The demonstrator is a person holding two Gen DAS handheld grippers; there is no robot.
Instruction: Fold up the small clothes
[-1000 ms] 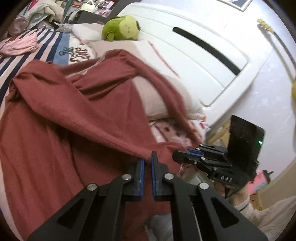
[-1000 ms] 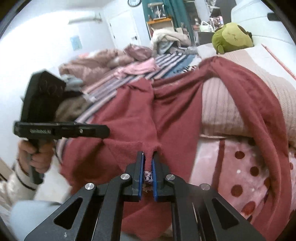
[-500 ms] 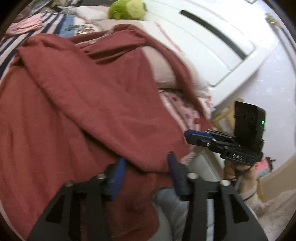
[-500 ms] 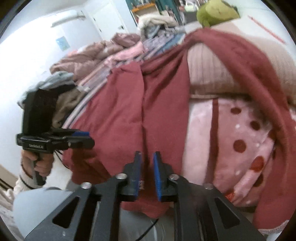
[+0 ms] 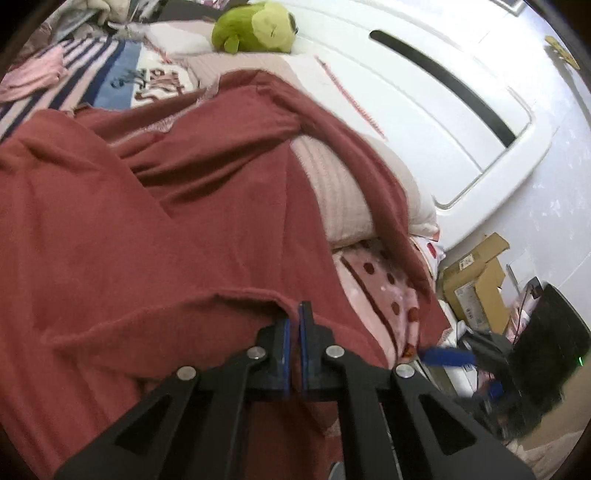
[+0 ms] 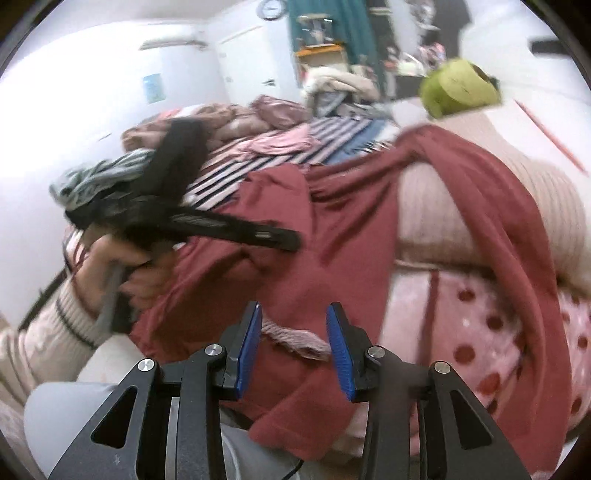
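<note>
A dark red garment (image 5: 155,236) lies spread over the bed and over a pink ribbed pillow (image 5: 340,199); it also shows in the right wrist view (image 6: 332,236). My left gripper (image 5: 293,317) is shut on a hem edge of the red garment at its near side. My right gripper (image 6: 293,332) is open and empty, just above the garment's lower edge. The left gripper appears blurred in the right wrist view (image 6: 236,229), the right one in the left wrist view (image 5: 447,356).
A green plush toy (image 5: 255,27) sits at the head of the bed by the white headboard (image 5: 424,96). A striped blanket (image 5: 85,77) and piled clothes (image 6: 229,122) lie beyond. A cardboard box (image 5: 476,284) stands on the floor beside the bed.
My left gripper opened half a second ago and has shut again on the garment's hem. My right gripper has let go of the garment and opened.
</note>
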